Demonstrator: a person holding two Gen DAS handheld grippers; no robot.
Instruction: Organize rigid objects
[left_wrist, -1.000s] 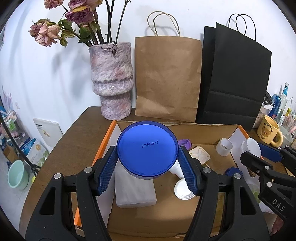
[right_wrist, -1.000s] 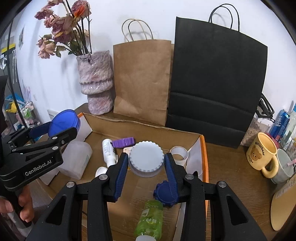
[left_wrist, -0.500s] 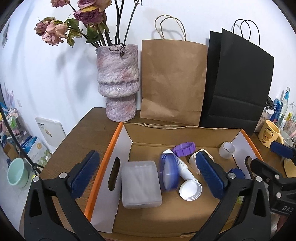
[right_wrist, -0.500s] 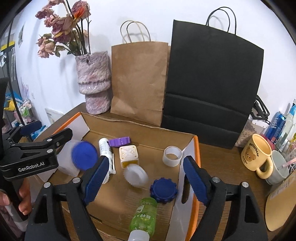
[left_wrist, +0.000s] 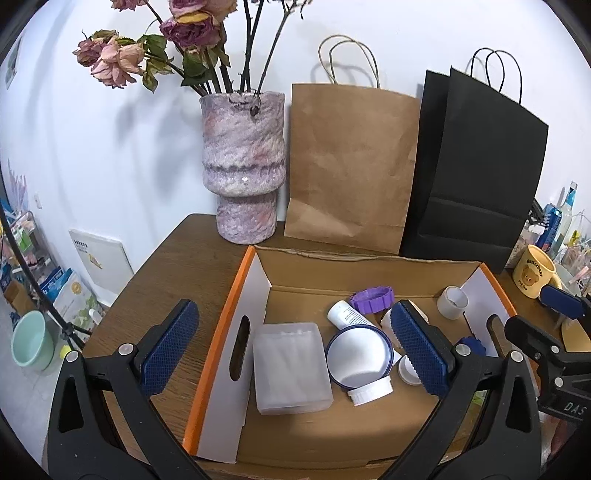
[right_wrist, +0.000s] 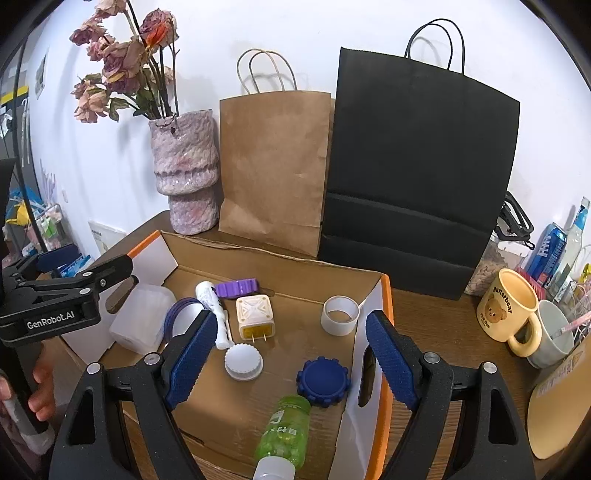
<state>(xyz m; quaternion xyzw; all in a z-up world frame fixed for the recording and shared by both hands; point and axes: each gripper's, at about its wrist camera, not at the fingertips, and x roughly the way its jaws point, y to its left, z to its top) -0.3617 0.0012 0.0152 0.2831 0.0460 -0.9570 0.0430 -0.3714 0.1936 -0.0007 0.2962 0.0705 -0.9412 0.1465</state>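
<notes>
Both grippers — left (left_wrist: 291, 347), right (right_wrist: 291, 362) — hang wide apart and empty over the box (right_wrist: 280, 258). The blue lid (left_wrist: 358, 356) lies near the box's left wall beside the clear case (left_wrist: 291, 367); the white cap (right_wrist: 243, 362) lies mid-floor. Best next: pick one loose piece, centre the pads, lift clear. Legible — "GenRobot.AI", "Butterbear" on the mug (right_wrist: 511, 310).

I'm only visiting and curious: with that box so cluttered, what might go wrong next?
The blue-rimmed lid leans tilted on other pieces, so it may slip when nudged. The green bottle lies on its side at the near edge and could roll. The open left gripper straddles the cardboard box wall and might bump it.
</notes>
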